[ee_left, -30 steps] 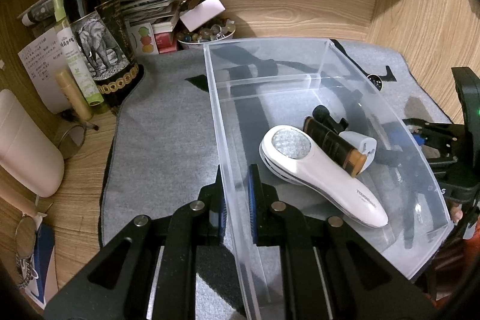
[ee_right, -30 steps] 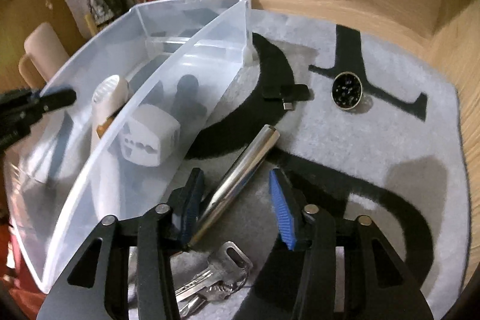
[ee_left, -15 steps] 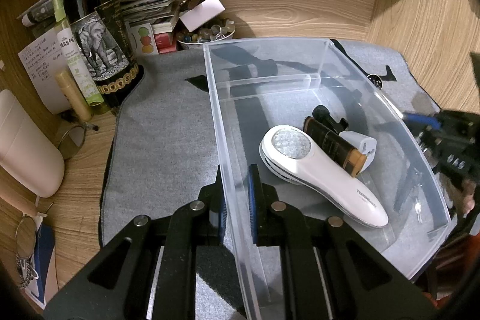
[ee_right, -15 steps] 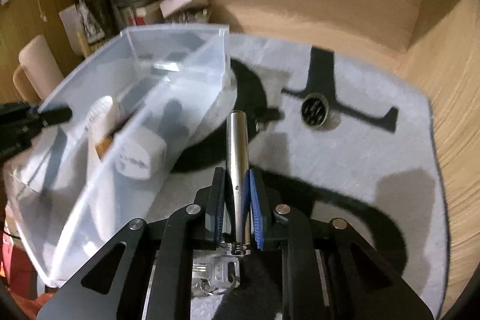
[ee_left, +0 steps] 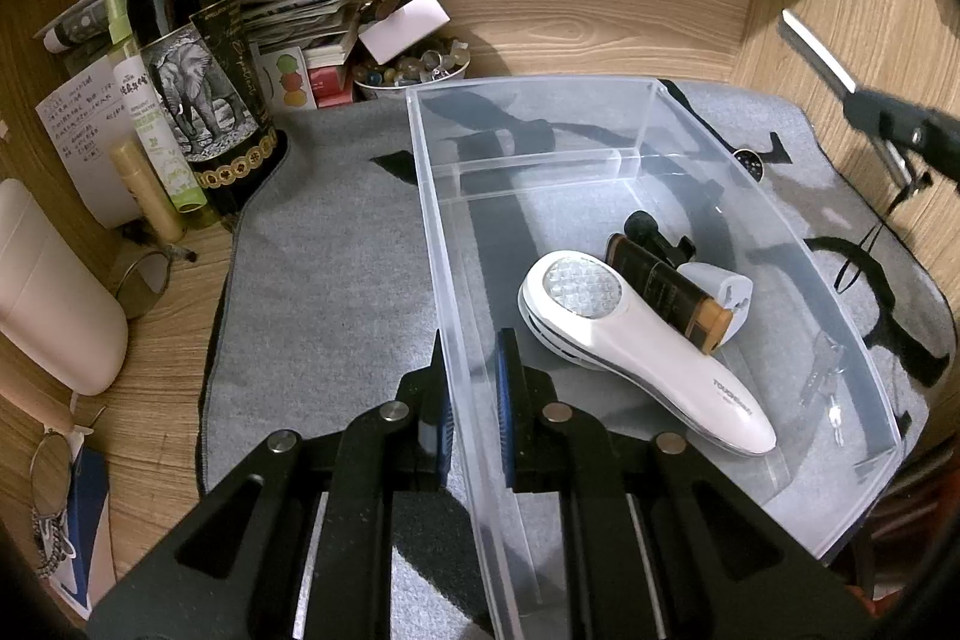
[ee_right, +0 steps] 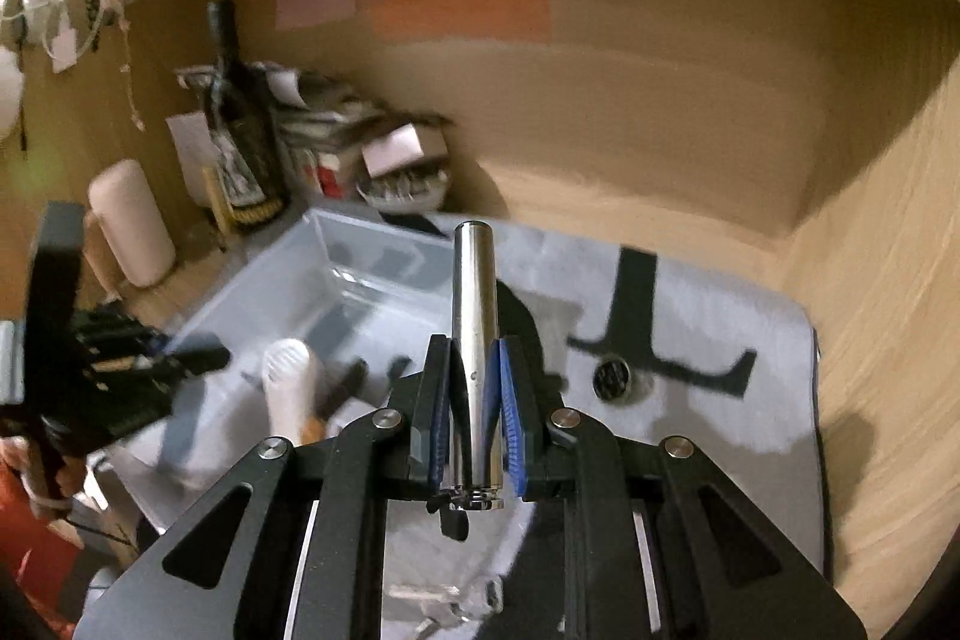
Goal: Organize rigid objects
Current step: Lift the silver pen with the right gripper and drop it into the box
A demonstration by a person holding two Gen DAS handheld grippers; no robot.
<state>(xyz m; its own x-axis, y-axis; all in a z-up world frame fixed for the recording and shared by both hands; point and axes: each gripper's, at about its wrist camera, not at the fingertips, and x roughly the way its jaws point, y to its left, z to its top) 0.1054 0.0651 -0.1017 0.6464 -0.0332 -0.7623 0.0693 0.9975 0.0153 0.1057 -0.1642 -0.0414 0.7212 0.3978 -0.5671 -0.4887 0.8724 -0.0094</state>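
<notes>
My left tongs (ee_left: 471, 388) are clamped on the near wall of the clear bin (ee_left: 600, 82), steadying it on the grey mat (ee_left: 324, 280) that covers the desk. In the bin lie a white handheld device (ee_left: 636, 340), a dark tube (ee_left: 666, 289) and a white adapter (ee_left: 729, 292). My right tongs (ee_right: 474, 400) are clamped on the steel cylinder (ee_right: 474, 316), raised above the mat to the bin's right. As I judge it, this is the carry step: next I bring the cylinder over the bin's right wall and release it in a free spot. A wine bottle (ee_left: 192, 58) stands far left; a small round tin (ee_right: 612, 379) waits on the mat.
</notes>
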